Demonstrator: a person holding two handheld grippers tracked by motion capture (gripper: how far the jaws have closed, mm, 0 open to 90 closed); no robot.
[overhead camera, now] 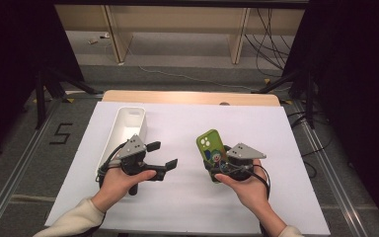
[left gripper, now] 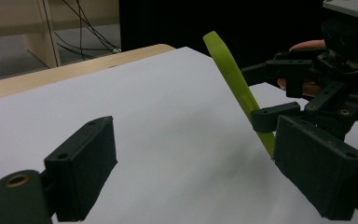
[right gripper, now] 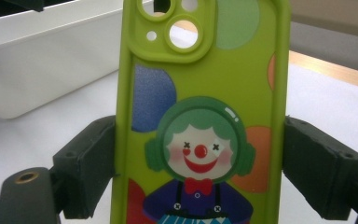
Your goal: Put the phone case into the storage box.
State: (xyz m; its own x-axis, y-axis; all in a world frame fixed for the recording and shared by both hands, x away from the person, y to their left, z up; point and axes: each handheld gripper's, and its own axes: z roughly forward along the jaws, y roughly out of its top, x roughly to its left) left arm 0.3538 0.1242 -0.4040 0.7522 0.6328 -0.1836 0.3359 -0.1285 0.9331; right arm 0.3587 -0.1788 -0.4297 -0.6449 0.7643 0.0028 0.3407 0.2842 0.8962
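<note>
Standing tilted above the white sheet on the table, the green phone case with its clown picture and open camera holes is pinched by its two long edges between the jaws of the right gripper, right of the sheet's middle; in the right gripper view the pads press on both sides of the case, closed only as far as its width allows. In the left gripper view the case shows edge-on, leaning, with the right gripper clamped on its lower part. The left gripper lies to the left of the case, apart from it, its jaws spread wide with only bare sheet between them and nothing held. Beyond that gripper, near the sheet's left edge, sits a long white tray; the part of its inside that shows holds nothing.
</note>
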